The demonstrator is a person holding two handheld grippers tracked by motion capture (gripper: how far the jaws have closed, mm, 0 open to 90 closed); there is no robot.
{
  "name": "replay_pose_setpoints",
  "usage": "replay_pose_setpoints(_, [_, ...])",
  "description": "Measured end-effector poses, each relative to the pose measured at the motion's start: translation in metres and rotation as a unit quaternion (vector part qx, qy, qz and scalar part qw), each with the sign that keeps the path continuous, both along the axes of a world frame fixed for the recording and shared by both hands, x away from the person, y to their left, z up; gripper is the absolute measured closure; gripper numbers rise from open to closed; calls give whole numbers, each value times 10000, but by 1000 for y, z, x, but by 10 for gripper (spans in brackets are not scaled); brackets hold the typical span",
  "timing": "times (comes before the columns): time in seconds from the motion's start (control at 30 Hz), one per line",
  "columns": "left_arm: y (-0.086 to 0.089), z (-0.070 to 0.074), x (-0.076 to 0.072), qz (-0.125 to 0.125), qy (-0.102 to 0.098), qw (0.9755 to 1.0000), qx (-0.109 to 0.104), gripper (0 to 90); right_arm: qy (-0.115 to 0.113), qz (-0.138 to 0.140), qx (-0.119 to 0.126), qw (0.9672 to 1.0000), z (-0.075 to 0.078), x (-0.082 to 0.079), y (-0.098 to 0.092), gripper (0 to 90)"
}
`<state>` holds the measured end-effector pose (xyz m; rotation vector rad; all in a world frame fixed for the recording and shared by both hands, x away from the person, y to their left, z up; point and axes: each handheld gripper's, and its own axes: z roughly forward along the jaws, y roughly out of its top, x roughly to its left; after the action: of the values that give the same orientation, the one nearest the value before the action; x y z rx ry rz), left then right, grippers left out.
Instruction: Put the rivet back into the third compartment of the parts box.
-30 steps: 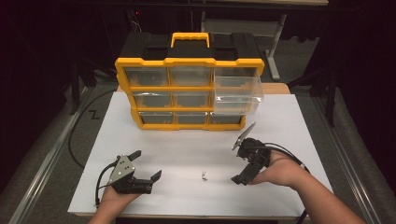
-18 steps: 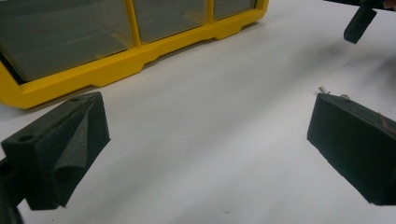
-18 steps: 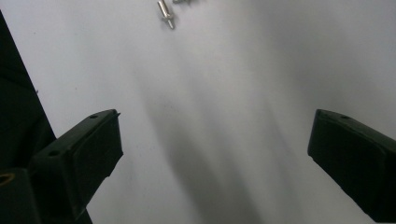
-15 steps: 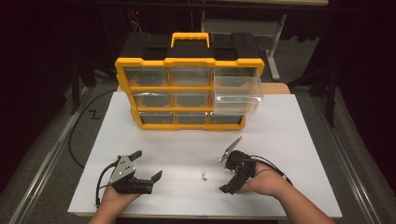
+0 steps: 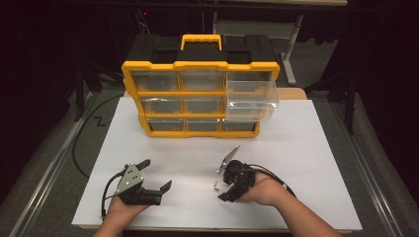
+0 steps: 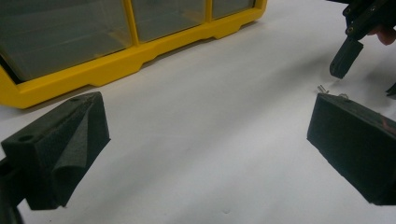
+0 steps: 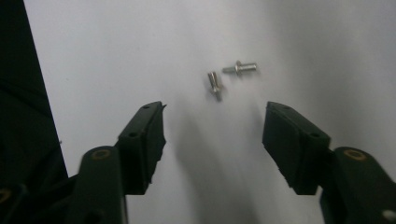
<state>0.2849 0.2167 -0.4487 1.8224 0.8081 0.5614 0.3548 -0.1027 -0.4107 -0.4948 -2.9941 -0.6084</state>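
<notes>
From above the two screws (image 7: 215, 84) are mere specks near the bench's (image 5: 306, 148) front edge; the right gripper (image 7: 212, 135), tilted down, has just been closing, nothing clasped yet; the left gripper (image 5: 157, 175) rests released.

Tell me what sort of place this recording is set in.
Probably a workshop or lab bench: a yellow parts organizer with clear drawers stands on a white board, two small metal pins lie loose on it, and dark surroundings with table legs lie behind.

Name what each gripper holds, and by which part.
Nothing is held. The right gripper stands open just short of two small metal pins; the left gripper rests open on the white board.
</notes>
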Motion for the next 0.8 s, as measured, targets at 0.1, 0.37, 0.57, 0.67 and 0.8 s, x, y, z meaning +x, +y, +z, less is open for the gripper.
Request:
replay_pose_setpoints(0.1, [0, 0, 0, -2, 3, 10000, -9, 3, -57, 93, -8, 9999, 0, 1, 6, 523])
replay_pose_setpoints(0.37, [0, 0, 0, -24, 1, 10000, -6, 3, -198, 341, -37, 9992, 0, 1, 17, 716])
replay_pose_setpoints(0.57, [1, 0, 0, -18, 5, 10000, -9, 3, -271, 413, -117, 9987, -3, 1, 21, 756])
replay_pose_setpoints(0.67, [1, 0, 0, -6, -4, 10000, -19, 3, -272, 392, -179, 9987, -4, 1, 23, 781])
replay_pose_setpoints(0.8, [1, 0, 0, -10, -8, 10000, -21, 3, -320, 408, -168, 9985, -5, 3, 23, 813])
